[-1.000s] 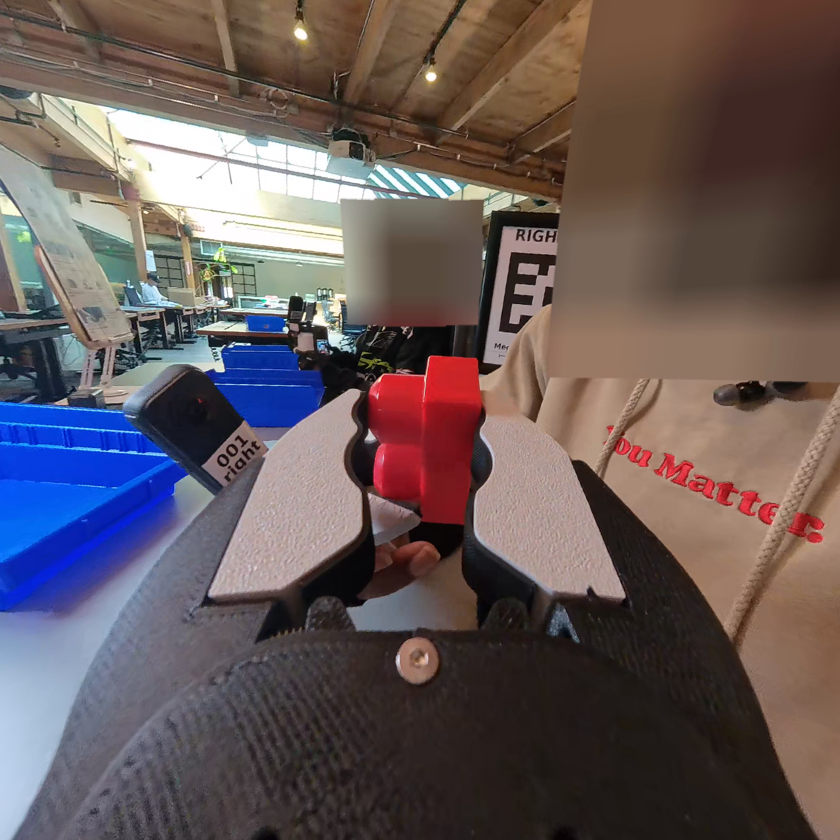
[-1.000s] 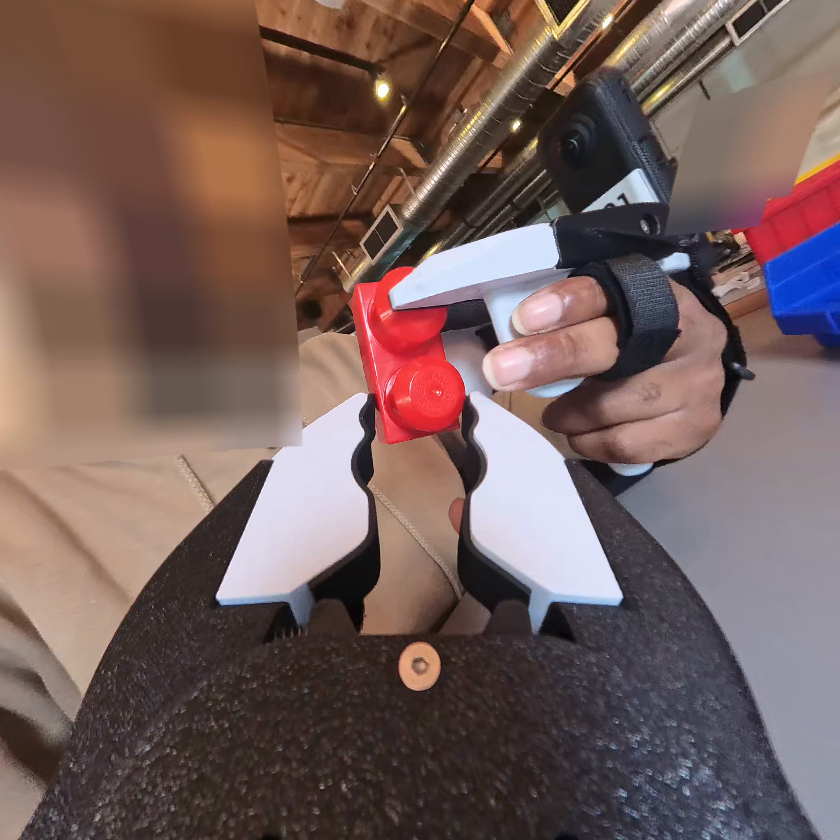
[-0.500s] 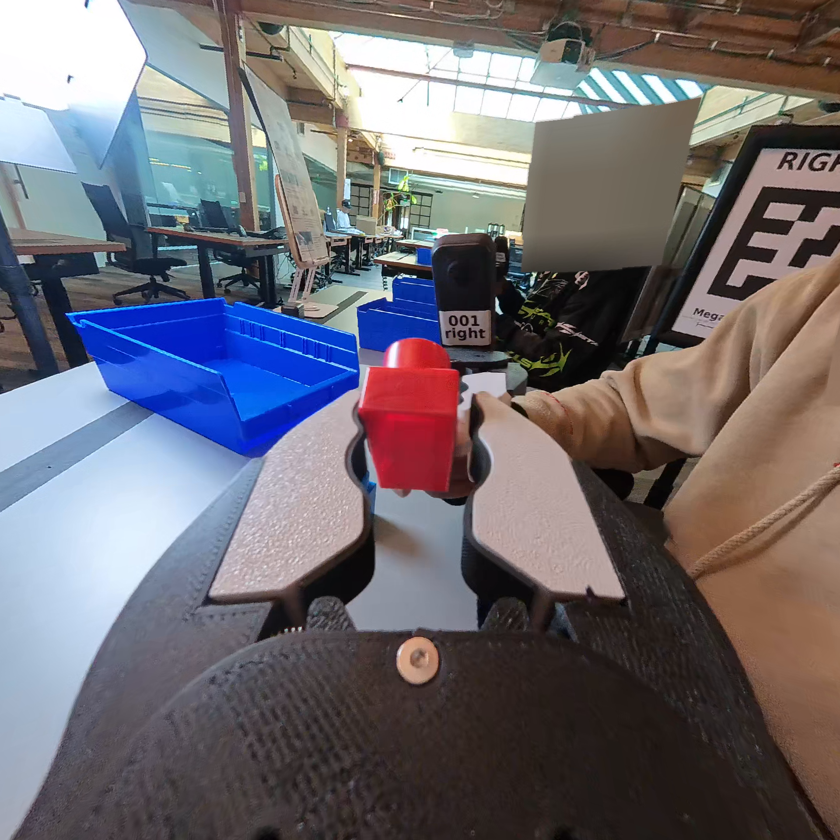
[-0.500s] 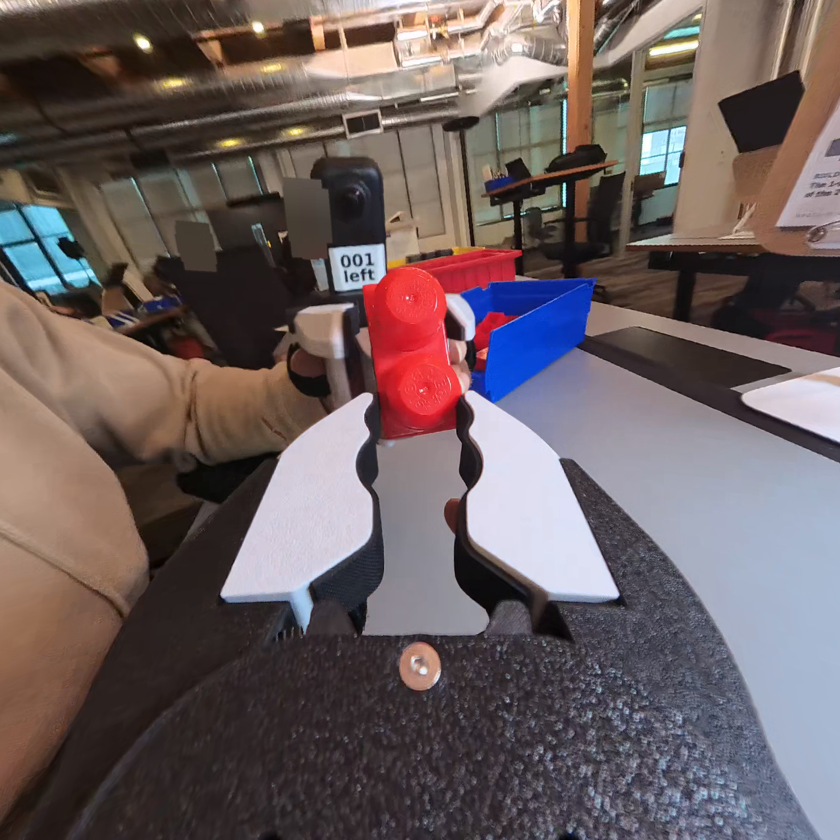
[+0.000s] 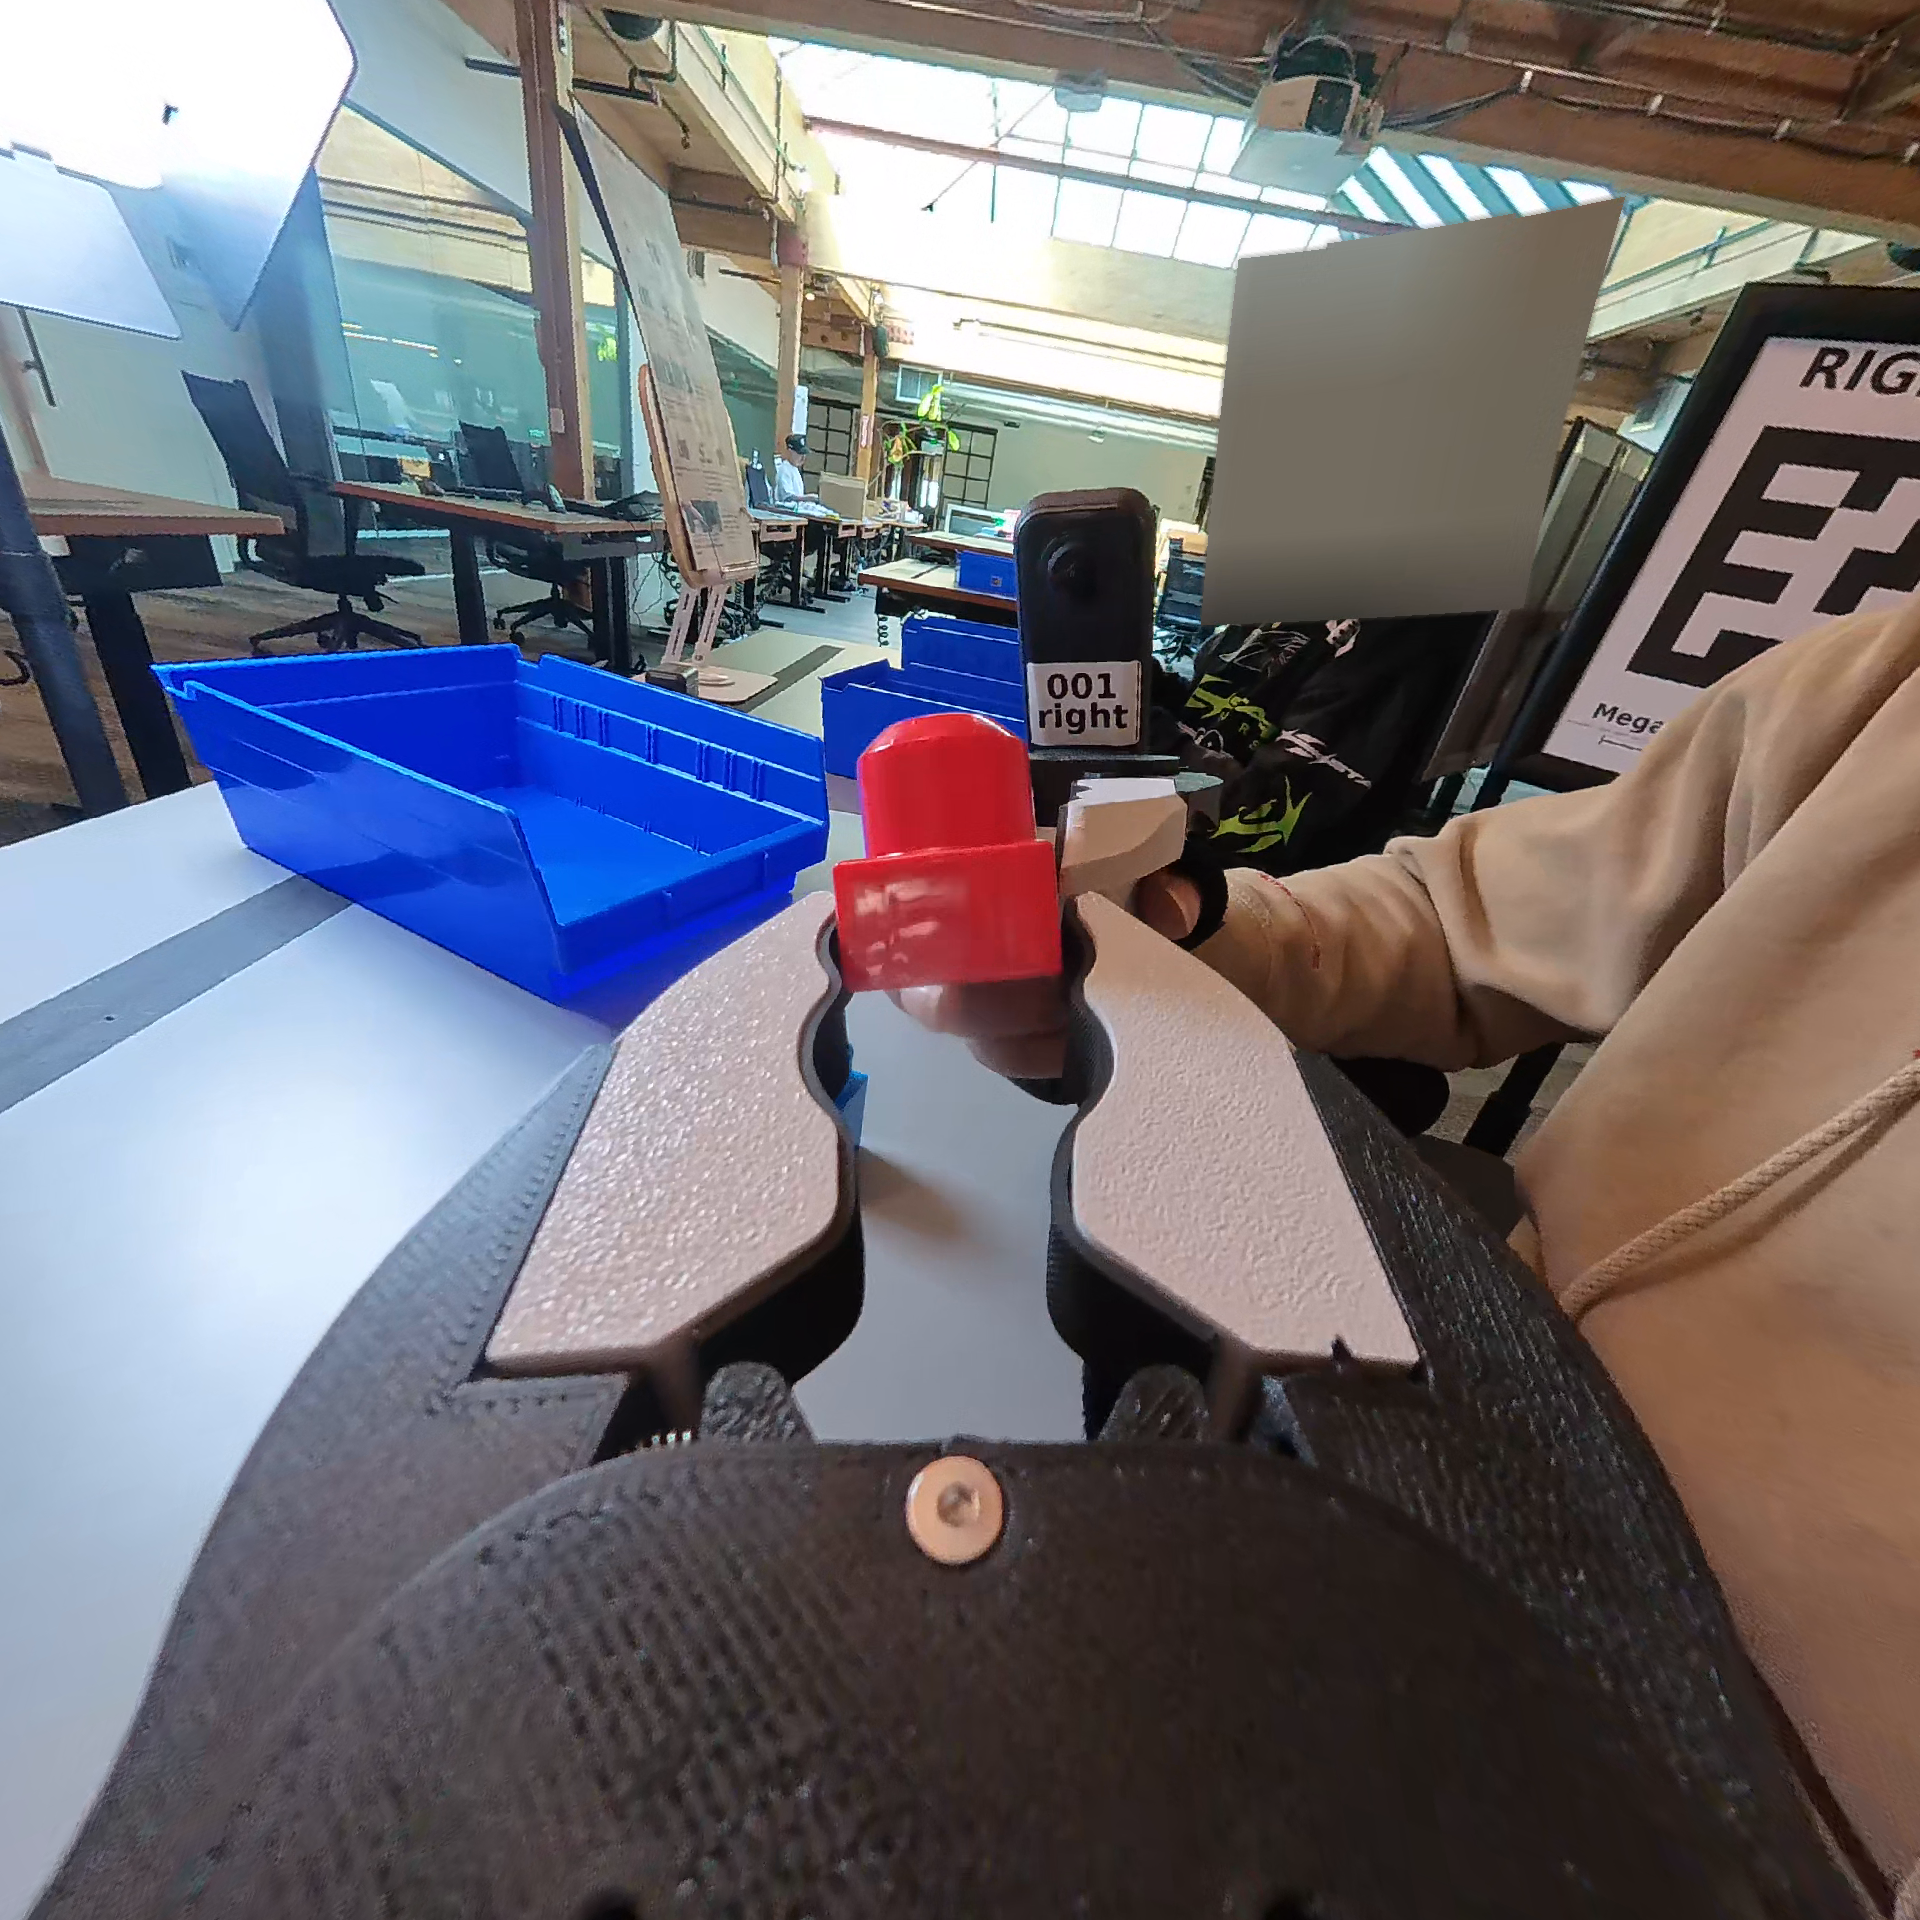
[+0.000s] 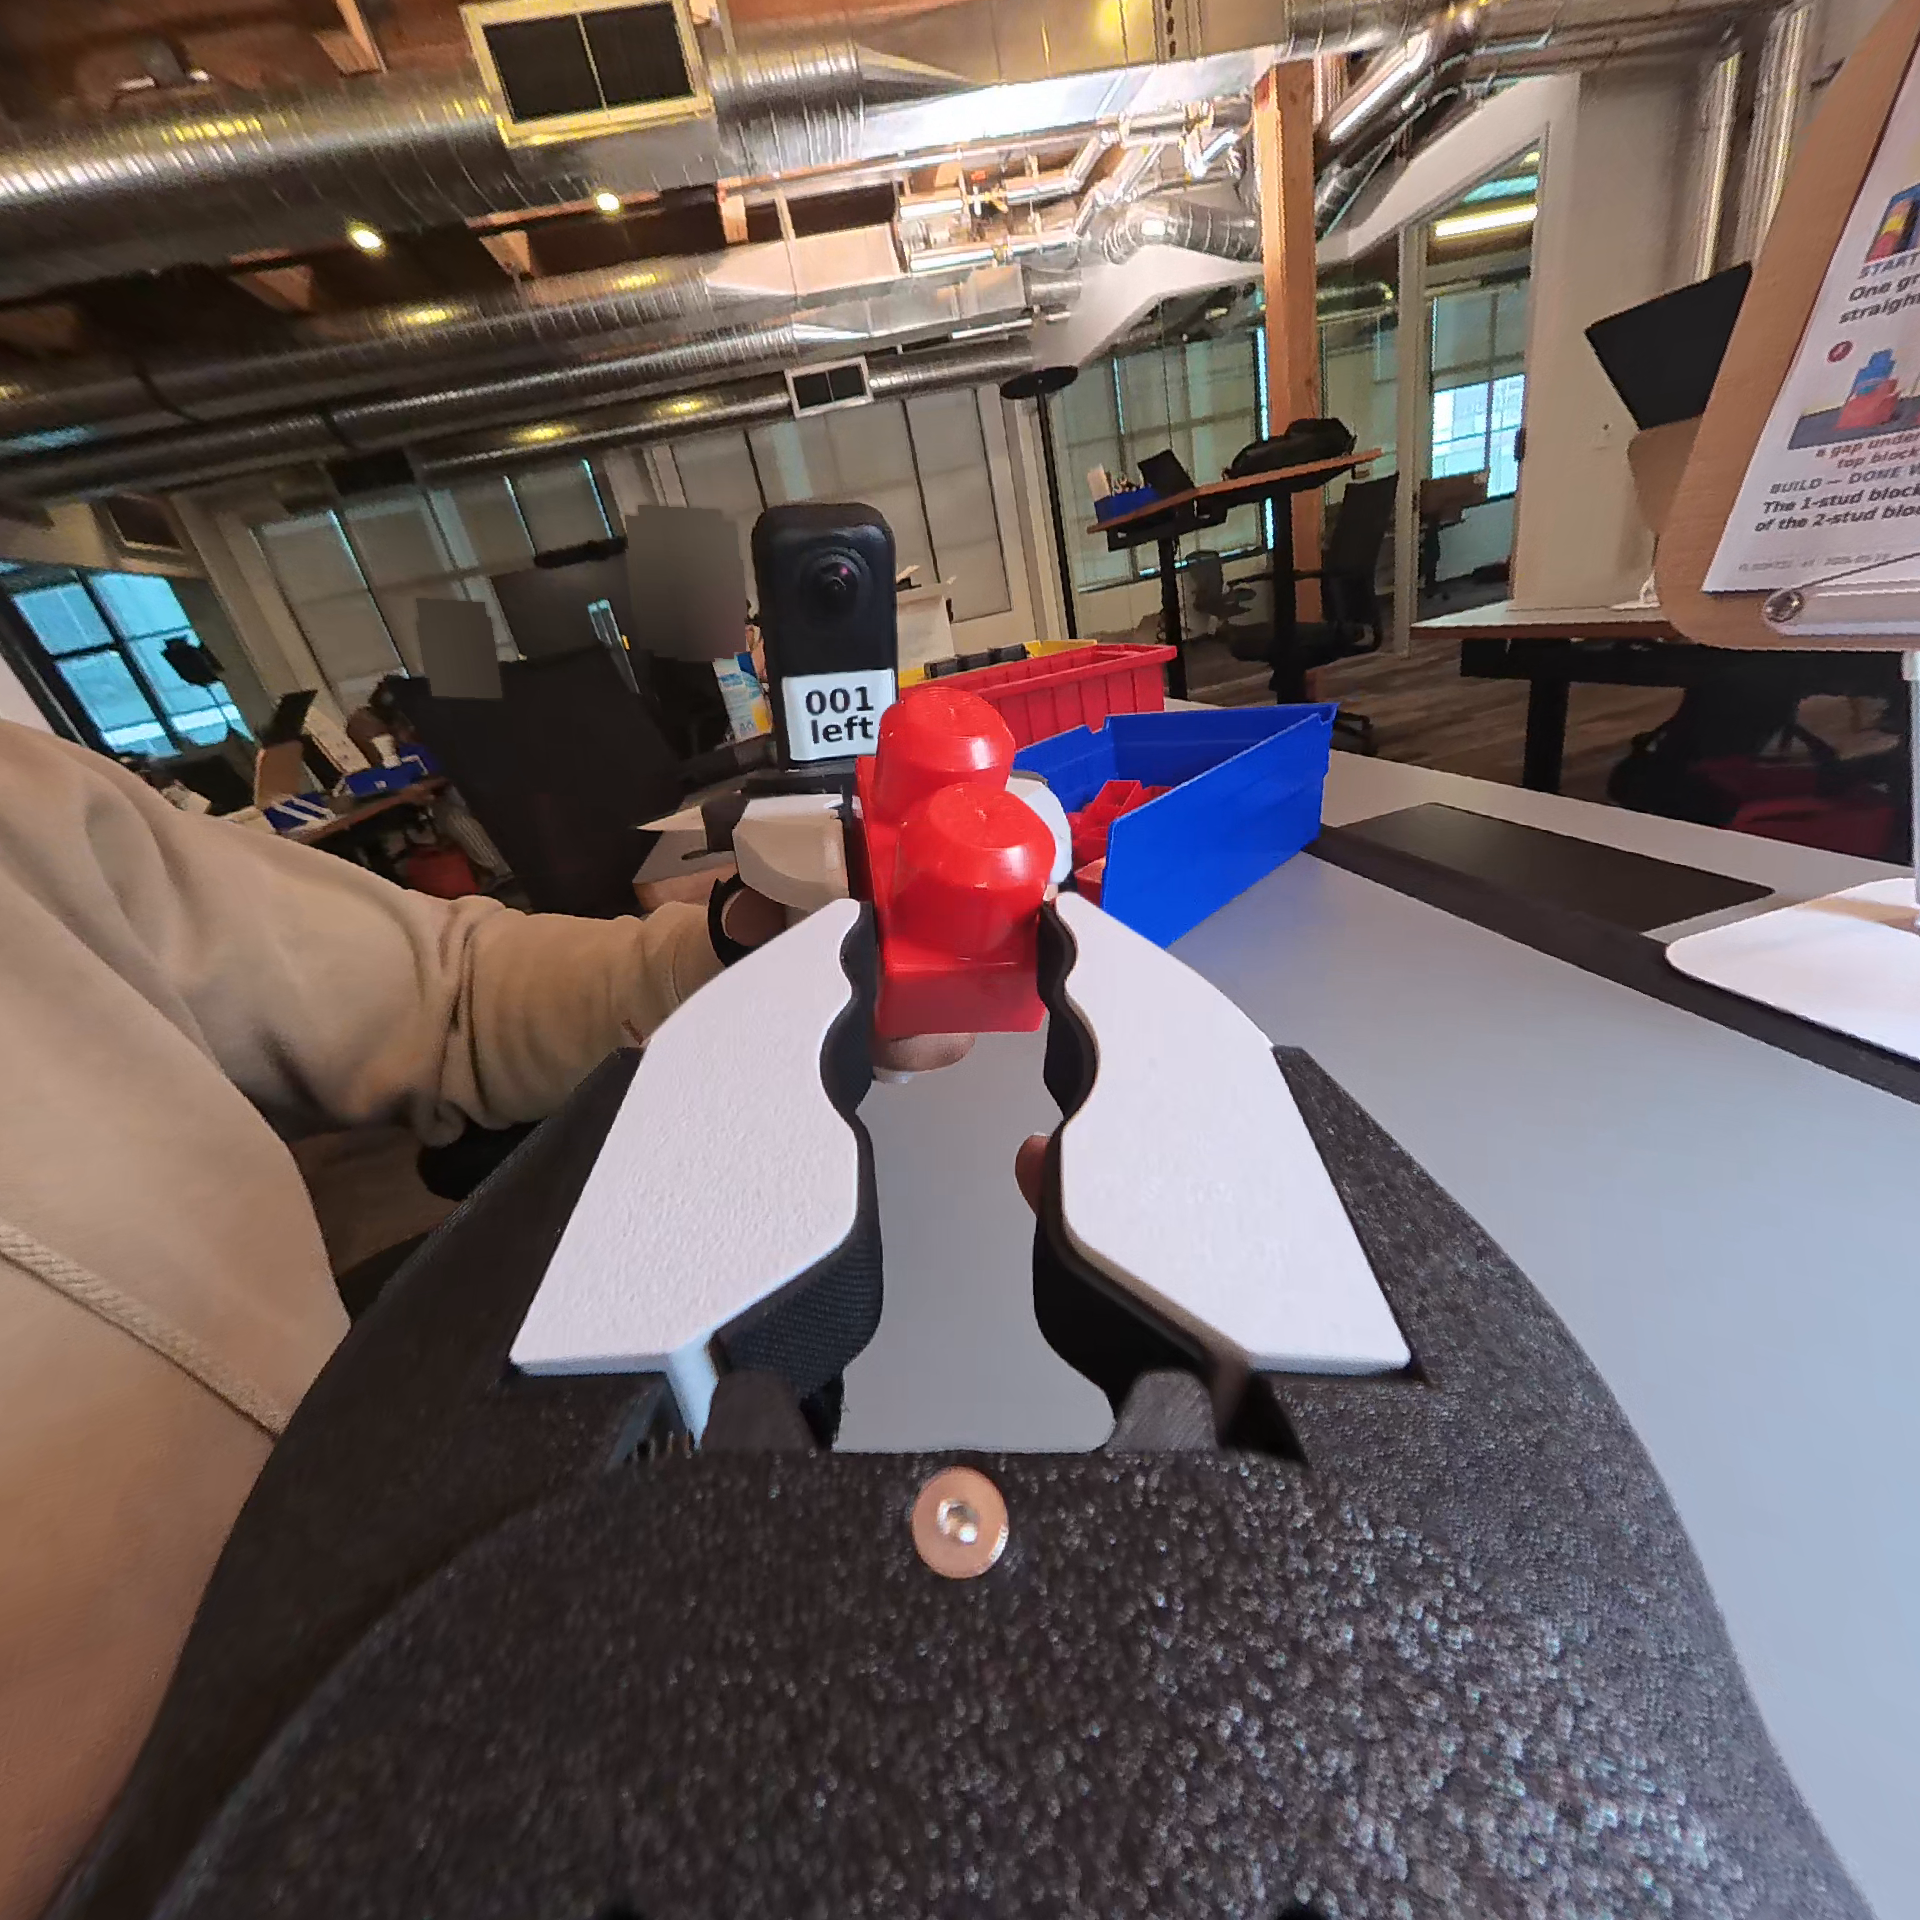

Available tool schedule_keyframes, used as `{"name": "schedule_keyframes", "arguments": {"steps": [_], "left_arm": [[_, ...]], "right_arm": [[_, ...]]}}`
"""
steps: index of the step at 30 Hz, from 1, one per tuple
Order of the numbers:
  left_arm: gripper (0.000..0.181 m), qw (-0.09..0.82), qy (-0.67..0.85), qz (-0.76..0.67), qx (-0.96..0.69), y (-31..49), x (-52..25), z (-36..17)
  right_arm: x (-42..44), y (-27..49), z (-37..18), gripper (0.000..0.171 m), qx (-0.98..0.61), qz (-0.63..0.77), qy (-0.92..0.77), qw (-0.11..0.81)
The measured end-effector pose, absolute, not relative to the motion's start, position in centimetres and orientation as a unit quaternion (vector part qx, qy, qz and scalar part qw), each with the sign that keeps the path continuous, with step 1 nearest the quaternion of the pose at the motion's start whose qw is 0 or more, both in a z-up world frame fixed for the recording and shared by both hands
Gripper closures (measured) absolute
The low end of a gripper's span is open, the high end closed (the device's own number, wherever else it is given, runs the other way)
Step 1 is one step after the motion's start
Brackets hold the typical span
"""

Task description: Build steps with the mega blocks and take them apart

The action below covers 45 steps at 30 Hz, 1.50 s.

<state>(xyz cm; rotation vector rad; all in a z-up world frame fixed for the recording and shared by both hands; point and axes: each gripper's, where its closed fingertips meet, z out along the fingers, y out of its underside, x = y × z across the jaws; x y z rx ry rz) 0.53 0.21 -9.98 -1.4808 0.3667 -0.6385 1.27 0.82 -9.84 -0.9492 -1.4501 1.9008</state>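
A red two-stud mega block (image 5: 945, 904) is held in the air above the grey table (image 5: 208, 1143), studs up. My left gripper (image 5: 951, 935) is shut on one end of it. My right gripper (image 6: 951, 935) is shut on the other end of the same block (image 6: 956, 914). The two grippers face each other. The right gripper's fingers (image 5: 1122, 831) show just behind the block in the left wrist view. The left gripper's fingers (image 6: 790, 852) show behind it in the right wrist view.
An empty blue bin (image 5: 499, 800) sits on the table to the left. A blue bin (image 6: 1205, 810) with red blocks stands behind the block, a red bin (image 6: 1060, 675) beyond it. A paper sign on a stand (image 6: 1818, 312) is at the right, its white base (image 6: 1808, 966) on the table. Both grippers' tips are close together, under 4 cm apart.
Both grippers have tipped down from pointing toward the ceiling to roughly level over the table. The red block has turned with them, so its studs now point up. Both grips have held.
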Motion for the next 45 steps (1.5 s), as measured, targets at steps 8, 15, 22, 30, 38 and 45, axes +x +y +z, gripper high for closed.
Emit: {"name": "schedule_keyframes", "arguments": {"steps": [8,15,22,30,38,45], "left_arm": [[0.143,0.669,0.158,-0.304,-0.660,0.1,0.7,-9.9],[0.144,0.664,0.187,-0.291,-0.663,-0.5,0.6,-9.9],[0.144,0.555,0.269,-0.131,-0.776,-1.0,-3.4,-14.9],[0.144,0.475,0.273,-0.156,-0.822,-0.6,-2.5,-20.0],[0.144,0.470,0.265,-0.167,-0.825,-0.1,-0.4,-19.2],[0.145,0.481,0.250,-0.190,-0.819,-0.2,0.1,-18.5]], "right_arm": [[1.8,0.6,-9.0,0.141,-0.298,0.661,-0.561,0.400],[2.0,0.2,-9.6,0.140,-0.286,0.621,-0.609,0.401],[4.3,9.8,-15.1,0.118,-0.430,0.380,-0.761,0.301],[3.7,11.4,-25.5,0.135,-0.456,0.222,-0.837,0.203],[1.7,3.8,-11.4,0.135,-0.349,0.588,-0.669,0.291],[0.7,0.6,-15.9,0.135,-0.341,0.546,-0.721,0.257]]}}
